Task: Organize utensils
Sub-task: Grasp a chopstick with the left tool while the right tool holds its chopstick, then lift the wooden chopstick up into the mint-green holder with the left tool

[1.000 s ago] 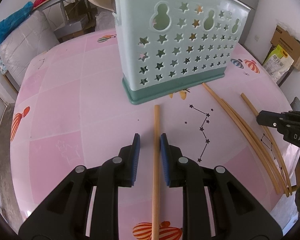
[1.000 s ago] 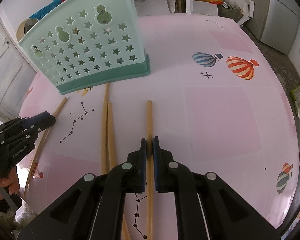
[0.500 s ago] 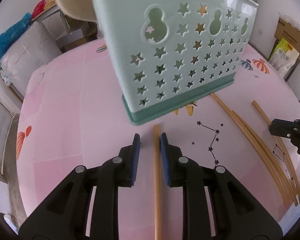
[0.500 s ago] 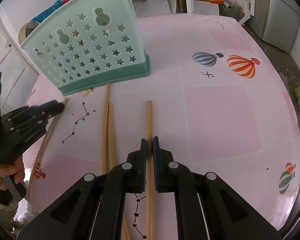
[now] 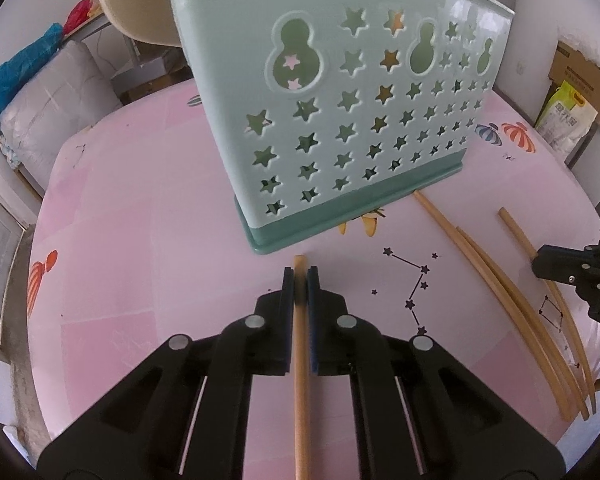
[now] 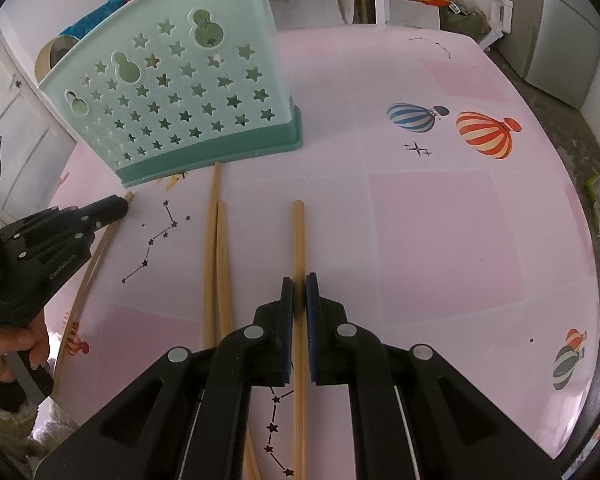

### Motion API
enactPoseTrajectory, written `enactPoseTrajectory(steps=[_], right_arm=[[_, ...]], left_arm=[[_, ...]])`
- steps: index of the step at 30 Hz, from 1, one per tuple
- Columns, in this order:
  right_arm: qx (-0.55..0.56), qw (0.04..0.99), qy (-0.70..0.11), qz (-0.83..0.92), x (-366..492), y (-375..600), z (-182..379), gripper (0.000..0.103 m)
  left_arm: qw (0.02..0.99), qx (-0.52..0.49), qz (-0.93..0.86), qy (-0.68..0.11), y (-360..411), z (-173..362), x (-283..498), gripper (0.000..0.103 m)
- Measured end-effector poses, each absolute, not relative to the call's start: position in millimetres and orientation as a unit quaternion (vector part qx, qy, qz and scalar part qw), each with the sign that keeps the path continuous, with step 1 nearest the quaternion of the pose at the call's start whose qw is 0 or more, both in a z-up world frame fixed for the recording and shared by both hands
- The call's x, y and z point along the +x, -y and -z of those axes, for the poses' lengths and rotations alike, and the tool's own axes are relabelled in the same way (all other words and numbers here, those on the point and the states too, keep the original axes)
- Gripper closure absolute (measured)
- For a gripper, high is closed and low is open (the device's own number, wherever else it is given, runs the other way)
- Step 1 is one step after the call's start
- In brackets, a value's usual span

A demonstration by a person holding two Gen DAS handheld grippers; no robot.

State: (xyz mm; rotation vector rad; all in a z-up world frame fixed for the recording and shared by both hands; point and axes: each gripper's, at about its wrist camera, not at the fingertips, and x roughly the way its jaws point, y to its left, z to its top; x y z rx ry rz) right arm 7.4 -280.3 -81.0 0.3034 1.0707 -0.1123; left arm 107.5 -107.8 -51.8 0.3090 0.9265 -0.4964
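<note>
A mint-green utensil caddy (image 5: 340, 112) with star-shaped holes stands on the pink table (image 6: 440, 240). Just in front of its base, my left gripper (image 5: 300, 274) has its jaws closing, and the pads press on a wooden chopstick (image 5: 301, 380) near its far tip. That chopstick lies along the table. My right gripper (image 6: 299, 284) is shut on another chopstick (image 6: 298, 240), whose far end sticks out ahead of the fingers. Two loose chopsticks (image 6: 214, 248) lie side by side between the grippers. More chopsticks stand inside the caddy (image 6: 180, 92).
In the right wrist view a hand (image 6: 4, 352) holds the left gripper's handle at the left edge. Bags and boxes (image 5: 572, 104) stand on the floor beyond the table's right rim. A grey cushion (image 5: 48, 108) lies past the left rim.
My left gripper slid forward along its chopstick toward the caddy, and its jaws went from apart to pressed on the stick. The right gripper kept still.
</note>
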Motion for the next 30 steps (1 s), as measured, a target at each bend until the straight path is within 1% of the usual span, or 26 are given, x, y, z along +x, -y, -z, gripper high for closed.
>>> enactPoseTrajectory(steps=[4, 7, 14, 19, 22, 30], right_arm=[[0.14, 0.847, -0.51, 0.055, 6.9, 280.9, 81.8, 0.096], [0.14, 0.847, -0.51, 0.056, 6.9, 280.2, 81.9, 0.096], [0.144, 0.847, -0.51, 0.053, 6.3, 281.3, 81.4, 0.096], [0.147, 0.848, -0.506, 0.051, 4.7, 281.9, 81.5, 0.096], [0.148, 0.849, -0.505, 0.049, 3.6, 281.8, 81.7, 0.096], [0.152, 0.851, -0.501, 0.046, 2.9, 285.0, 82.4, 0.096]], left_arm=[[0.857, 0.141, 0.239, -0.435, 107.1, 46.0, 105.6, 0.098], [0.864, 0.12, 0.247, -0.423, 101.7, 31.2, 102.1, 0.098], [0.874, -0.022, 0.331, -0.355, 59.5, -46.3, 89.4, 0.098], [0.863, -0.086, 0.375, -0.327, 37.7, -90.3, 91.5, 0.098], [0.865, -0.106, 0.387, -0.301, 31.0, -114.9, 92.5, 0.099], [0.886, -0.119, 0.408, -0.184, 30.2, -200.7, 96.8, 0.099]])
